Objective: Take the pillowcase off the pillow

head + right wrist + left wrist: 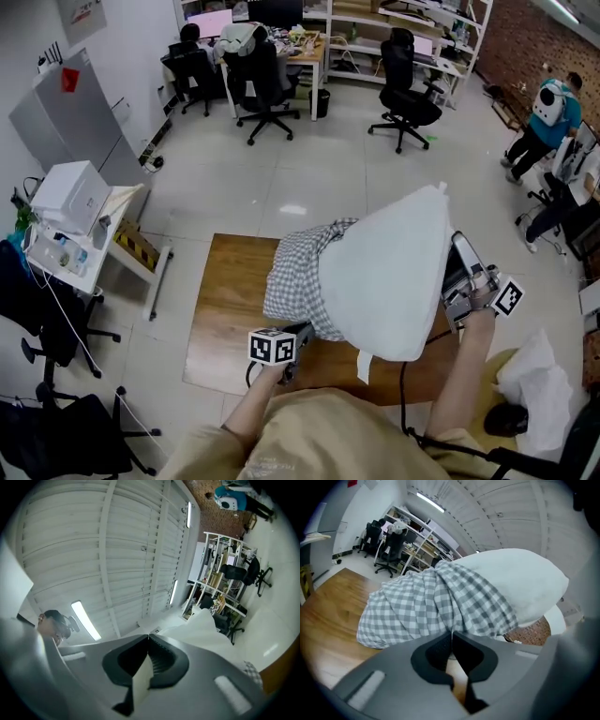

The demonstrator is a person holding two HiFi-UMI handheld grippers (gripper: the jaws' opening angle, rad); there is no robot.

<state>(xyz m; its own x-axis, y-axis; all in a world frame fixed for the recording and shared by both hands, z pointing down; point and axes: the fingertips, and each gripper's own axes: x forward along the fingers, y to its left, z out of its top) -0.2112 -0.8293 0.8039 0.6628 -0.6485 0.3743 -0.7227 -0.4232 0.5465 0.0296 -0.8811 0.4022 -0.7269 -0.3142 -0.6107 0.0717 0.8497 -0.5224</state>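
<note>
Roughly half done: checked pillowcase point(300, 277) bunched over left end of the pillow point(394, 281) above the worktop point(225, 309), left claw point(451, 634) pinching its hem, right claw point(148, 637) clamping the pillow's right edge; remainder to strip.

Above table point(220, 319), pillowcase point(300, 277) left of pillow point(389, 281)

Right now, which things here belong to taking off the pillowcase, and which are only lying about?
For the job: pillow, checked pillowcase, left gripper shut on the pillowcase, right gripper shut on the pillow.
Lying about: office chairs, shelves, wooden table.
</note>
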